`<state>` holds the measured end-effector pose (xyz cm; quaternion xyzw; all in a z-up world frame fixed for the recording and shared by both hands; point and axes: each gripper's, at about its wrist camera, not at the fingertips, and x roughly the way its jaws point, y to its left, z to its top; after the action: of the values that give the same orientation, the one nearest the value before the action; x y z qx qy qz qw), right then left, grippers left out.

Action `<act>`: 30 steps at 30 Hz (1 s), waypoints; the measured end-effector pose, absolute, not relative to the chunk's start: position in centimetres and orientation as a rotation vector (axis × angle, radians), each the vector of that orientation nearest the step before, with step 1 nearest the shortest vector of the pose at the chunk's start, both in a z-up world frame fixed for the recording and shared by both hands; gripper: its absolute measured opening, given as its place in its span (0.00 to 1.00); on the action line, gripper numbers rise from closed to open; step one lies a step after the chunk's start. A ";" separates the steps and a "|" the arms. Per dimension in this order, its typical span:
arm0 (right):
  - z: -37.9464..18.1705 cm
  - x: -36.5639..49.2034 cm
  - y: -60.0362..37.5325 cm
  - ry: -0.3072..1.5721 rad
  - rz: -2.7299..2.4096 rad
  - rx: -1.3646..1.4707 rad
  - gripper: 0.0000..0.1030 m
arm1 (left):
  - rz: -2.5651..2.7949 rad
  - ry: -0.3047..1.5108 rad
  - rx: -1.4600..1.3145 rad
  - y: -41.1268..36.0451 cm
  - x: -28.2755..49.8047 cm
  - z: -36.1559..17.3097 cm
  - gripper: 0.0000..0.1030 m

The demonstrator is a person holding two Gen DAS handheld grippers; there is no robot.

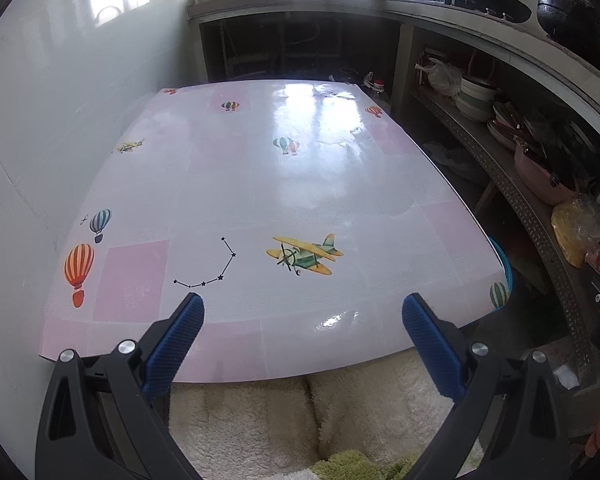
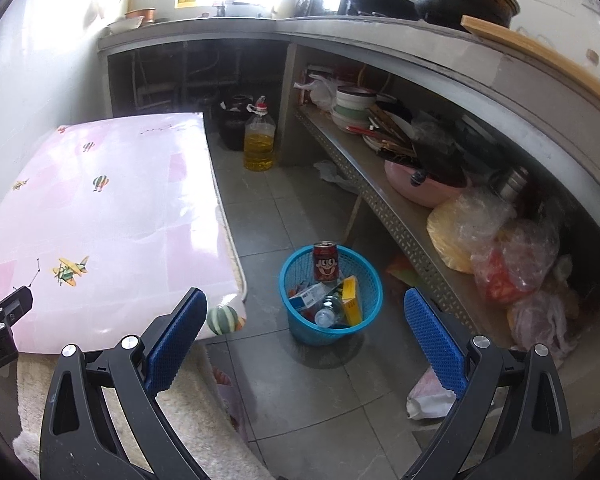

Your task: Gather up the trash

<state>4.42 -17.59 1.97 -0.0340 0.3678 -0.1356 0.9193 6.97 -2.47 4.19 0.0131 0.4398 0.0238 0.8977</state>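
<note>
The pink table [image 1: 260, 184] has nothing on it; the trash lies in the blue basket [image 2: 296, 276] on the floor just beside it, with the red can [image 2: 325, 261] upright. Left gripper [image 1: 302, 334] and right gripper [image 2: 305, 330] are both wide open and hold nothing, so collecting seems finished.

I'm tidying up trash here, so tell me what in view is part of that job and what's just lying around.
Part of the job:
- blue basket
- red can, yellow box, clear bottle, all in the basket
- left gripper and right gripper, jaws open and empty

Just lying about:
- oil bottle
- pink basin
- stacked bowls
- bagged food
- table
</note>
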 end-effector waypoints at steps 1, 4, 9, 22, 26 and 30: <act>2.0 4.6 -17.3 0.758 -0.279 -0.071 0.92 | 0.049 0.913 0.028 -2.4 7.1 4.1 0.94; 1.9 5.3 -16.6 0.772 -0.271 -0.062 0.92 | 0.050 0.924 0.038 -2.0 7.5 3.6 0.94; 1.2 6.8 -15.4 0.800 -0.229 -0.054 0.92 | 0.079 0.940 0.037 -0.7 8.3 2.9 0.94; 0.2 9.4 -11.8 0.808 -0.118 -0.050 0.92 | 0.210 0.943 0.002 3.4 9.2 2.5 0.94; 0.0 9.5 -12.0 0.813 -0.134 -0.050 0.92 | 0.216 0.942 -0.001 3.5 9.3 2.6 0.94; 0.1 9.5 -12.5 0.809 -0.156 -0.043 0.92 | 0.215 0.926 0.001 3.5 9.4 3.0 0.94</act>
<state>9.53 -12.45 0.07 -0.0211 0.3930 -0.0757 0.9162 9.40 3.53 2.96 0.0003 0.4456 0.1035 0.8892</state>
